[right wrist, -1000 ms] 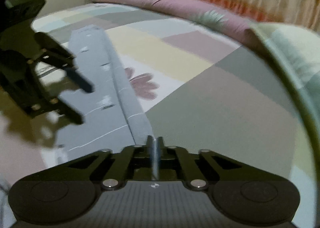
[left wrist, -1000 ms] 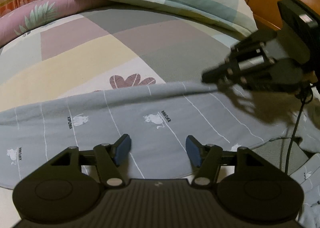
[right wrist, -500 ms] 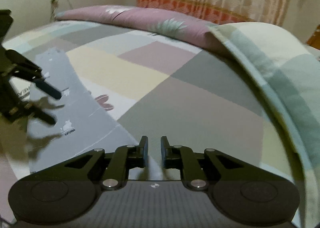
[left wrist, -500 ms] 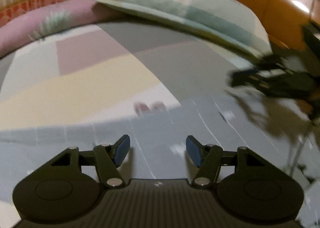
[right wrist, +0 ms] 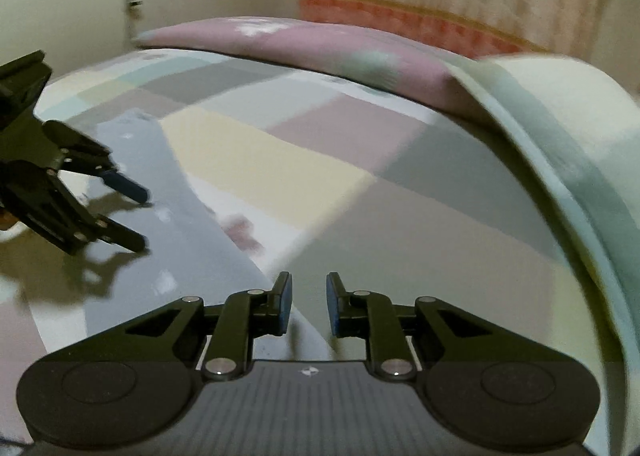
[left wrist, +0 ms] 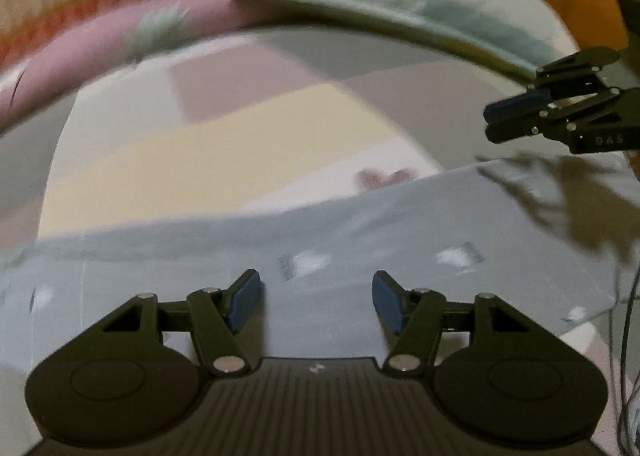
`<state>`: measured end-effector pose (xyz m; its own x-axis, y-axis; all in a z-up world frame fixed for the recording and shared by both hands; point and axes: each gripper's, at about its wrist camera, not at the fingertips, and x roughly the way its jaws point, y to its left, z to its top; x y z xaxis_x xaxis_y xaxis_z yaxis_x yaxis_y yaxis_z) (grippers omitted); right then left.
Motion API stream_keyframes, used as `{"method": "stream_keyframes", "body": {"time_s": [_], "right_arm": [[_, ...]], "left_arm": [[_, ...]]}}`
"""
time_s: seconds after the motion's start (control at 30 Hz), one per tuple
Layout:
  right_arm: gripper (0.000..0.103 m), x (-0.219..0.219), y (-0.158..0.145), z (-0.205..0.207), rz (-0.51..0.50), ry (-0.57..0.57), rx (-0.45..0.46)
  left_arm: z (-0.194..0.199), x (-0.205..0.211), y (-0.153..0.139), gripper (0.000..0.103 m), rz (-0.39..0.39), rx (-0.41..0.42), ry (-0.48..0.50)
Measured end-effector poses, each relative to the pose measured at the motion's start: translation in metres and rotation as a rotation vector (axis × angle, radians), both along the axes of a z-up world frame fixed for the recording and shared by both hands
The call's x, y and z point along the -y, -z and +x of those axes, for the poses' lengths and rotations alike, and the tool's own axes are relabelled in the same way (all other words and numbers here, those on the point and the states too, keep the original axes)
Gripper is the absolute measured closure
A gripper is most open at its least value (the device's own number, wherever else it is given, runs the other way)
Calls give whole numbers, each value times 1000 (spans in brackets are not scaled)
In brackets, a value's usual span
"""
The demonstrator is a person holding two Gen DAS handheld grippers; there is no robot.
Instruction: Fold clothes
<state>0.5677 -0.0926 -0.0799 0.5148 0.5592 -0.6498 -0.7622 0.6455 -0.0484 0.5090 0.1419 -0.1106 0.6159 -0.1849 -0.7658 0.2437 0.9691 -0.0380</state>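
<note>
The garment [left wrist: 360, 240] is a grey cloth spread flat on the bed [left wrist: 208, 144], with thin pale stripes and small white printed motifs that motion blur smears into patches. In the left wrist view it fills the area just ahead of and beneath the left gripper [left wrist: 316, 302], running as a wide band from far left of the jaws to far right of them; its far edge is straight and lies well ahead of the fingertips, with a pink leaf print on the sheet just beyond it.

The left gripper's jaws are spread wide with nothing between the 2 blue pads [left wrist: 244, 302]; they hang over the cloth, and contact cannot be told.

The right gripper [right wrist: 308, 306] has its jaws parted by a narrow gap and grasps nothing. In the right wrist view the garment lies left of and ahead of these jaws, its edge running up to the left finger; the grey sheet panel sits ahead of the gap. From the left wrist view the right gripper [left wrist: 490, 122] is off to the right, above the cloth, casting a shadow on it.

A pillow [right wrist: 560, 144] lies right of the right jaws.
</note>
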Motion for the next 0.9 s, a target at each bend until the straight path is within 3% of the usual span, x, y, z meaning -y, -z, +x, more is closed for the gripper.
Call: {"method": "stream_keyframes", "body": {"time_s": [0.27, 0.33, 0.57, 0.67, 0.7, 0.8, 0.9], "right_arm": [[81, -105, 35, 33, -20, -118, -50], [81, -116, 44, 30, -24, -134, -56], [81, -128, 52, -7, -100, -217, 85], [91, -133, 53, -12, -120, -228, 101], [98, -132, 50, -9, -113, -203, 101], [100, -125, 41, 4, -82, -95, 111], [91, -117, 31, 17, -50, 13, 120]], "left_arm": [[-21, -25, -1, 41, -62, -32, -13], [-21, -26, 0, 40, -71, -27, -11], [-25, -24, 5, 38, -81, 1, -7], [-27, -24, 4, 37, -82, 4, -9], [-27, -24, 3, 36, -83, 4, -10], [-26, -24, 1, 36, -67, -14, -2], [-23, -24, -4, 36, -47, -50, 14]]}}
